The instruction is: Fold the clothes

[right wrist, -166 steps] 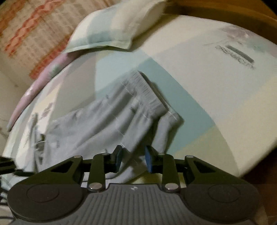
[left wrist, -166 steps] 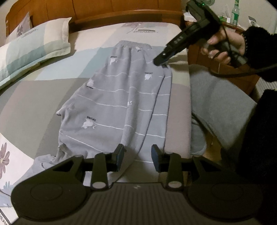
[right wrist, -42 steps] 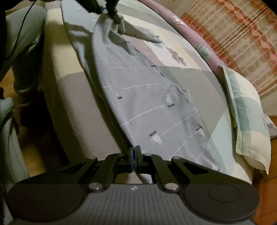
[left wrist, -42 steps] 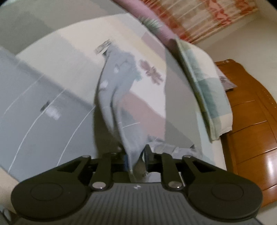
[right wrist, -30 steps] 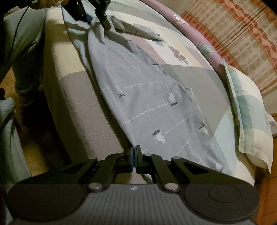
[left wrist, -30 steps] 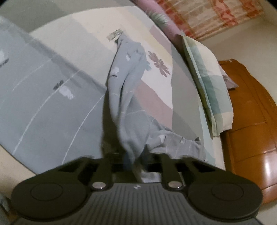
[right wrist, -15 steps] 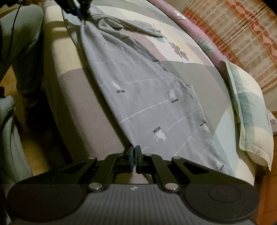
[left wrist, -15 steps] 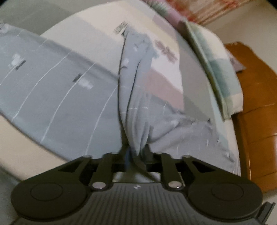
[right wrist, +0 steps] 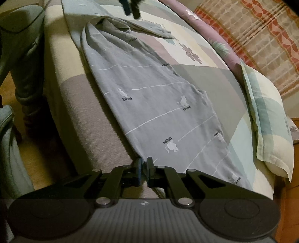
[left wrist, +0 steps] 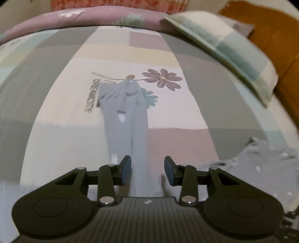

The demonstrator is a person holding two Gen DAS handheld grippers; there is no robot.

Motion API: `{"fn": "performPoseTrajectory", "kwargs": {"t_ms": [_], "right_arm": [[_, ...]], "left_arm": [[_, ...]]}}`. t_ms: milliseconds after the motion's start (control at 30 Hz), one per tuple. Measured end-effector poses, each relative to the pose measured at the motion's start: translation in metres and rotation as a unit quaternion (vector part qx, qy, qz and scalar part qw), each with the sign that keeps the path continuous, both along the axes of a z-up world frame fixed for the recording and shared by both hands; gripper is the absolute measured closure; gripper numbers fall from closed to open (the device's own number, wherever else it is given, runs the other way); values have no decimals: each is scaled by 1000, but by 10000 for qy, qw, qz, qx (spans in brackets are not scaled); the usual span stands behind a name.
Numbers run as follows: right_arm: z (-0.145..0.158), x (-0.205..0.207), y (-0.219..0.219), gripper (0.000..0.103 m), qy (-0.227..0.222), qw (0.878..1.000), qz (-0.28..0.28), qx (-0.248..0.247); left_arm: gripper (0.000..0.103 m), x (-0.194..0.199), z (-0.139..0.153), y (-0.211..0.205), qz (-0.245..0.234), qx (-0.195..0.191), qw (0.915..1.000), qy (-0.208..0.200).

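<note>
Garment: grey trousers (right wrist: 155, 104) with thin white lines and small cat prints, lying lengthwise on the bed (right wrist: 188, 35), along the edge nearest the right tongs.
Waist end: at the right tongs; the near corner of the cloth runs in between their tips.
Leg end: far from the right tongs, bunched and partly turned over itself just below the left tongs.
Loose leg: one narrow grey trouser leg (left wrist: 127, 115) stretches straight ahead of the left tongs across the bedsheet, its far end beside the printed flower (left wrist: 162, 79).
Left tongs: (left wrist: 147, 172) jaws apart and opening; the trouser leg passes between the blue pads (left wrist: 125, 172), which do not press on it. The view is motion-blurred.
Left tongs, seen from the right wrist: (right wrist: 131, 8) only the dark tips show at the top edge, just above the bunched leg end.
Right tongs: (right wrist: 144, 169) jaws nearly together, a narrow gap between them, the waist corner of the trousers nipped at the tips.
Pillow: (right wrist: 267, 119) checked pale green and cream, to the right of both tongs, at the far side of the bed.
Headboard: (left wrist: 271, 28) orange-brown wood, beyond the pillow, to the right of the left tongs.
Person: a grey-clad leg (right wrist: 26, 56) stands beside the bed, left of the right tongs.
</note>
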State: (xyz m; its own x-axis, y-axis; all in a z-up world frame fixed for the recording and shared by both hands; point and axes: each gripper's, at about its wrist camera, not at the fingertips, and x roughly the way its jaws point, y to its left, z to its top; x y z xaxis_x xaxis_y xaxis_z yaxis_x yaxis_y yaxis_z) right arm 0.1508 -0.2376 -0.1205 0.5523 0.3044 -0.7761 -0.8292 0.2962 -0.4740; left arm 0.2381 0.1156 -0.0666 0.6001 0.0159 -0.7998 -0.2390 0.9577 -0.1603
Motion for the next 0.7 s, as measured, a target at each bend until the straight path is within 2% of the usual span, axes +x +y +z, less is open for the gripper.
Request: {"fn": "performPoseTrajectory", "kwargs": {"t_ms": [67,133,233,267,300,333,467,633,700], "right_arm": [[1,1,0,96,20,10000,-31,30],[2,3,0,93,44,10000,-63,61],[4,5,0,90,55,9999,-121,103],[5,6,0,90,63,9998,-137,120],[6,7,0,90,71,9998,-156,139],[6,8,-1,90,80,9997,-176,162],[10,10,-1,89,61,9995,-233,224],[16,10,1,89,118,9993,-234,254],[20,9,1,84,222,9994,-175,222]], "left_arm": [[58,21,-8,-5,-168,387,9990,167],[57,41,-17,-11,-336,780,9958,334],[60,59,-31,-14,-486,1135,9910,520],[62,61,-31,-14,-499,1159,9907,515],[79,62,-31,-13,-508,1178,9904,507],[100,63,-32,-12,-516,1197,9902,498],[102,54,-20,-3,-494,1099,9921,338],[102,15,7,15,-305,1024,9943,24],[102,-2,14,23,-210,1013,9946,-43]]}}
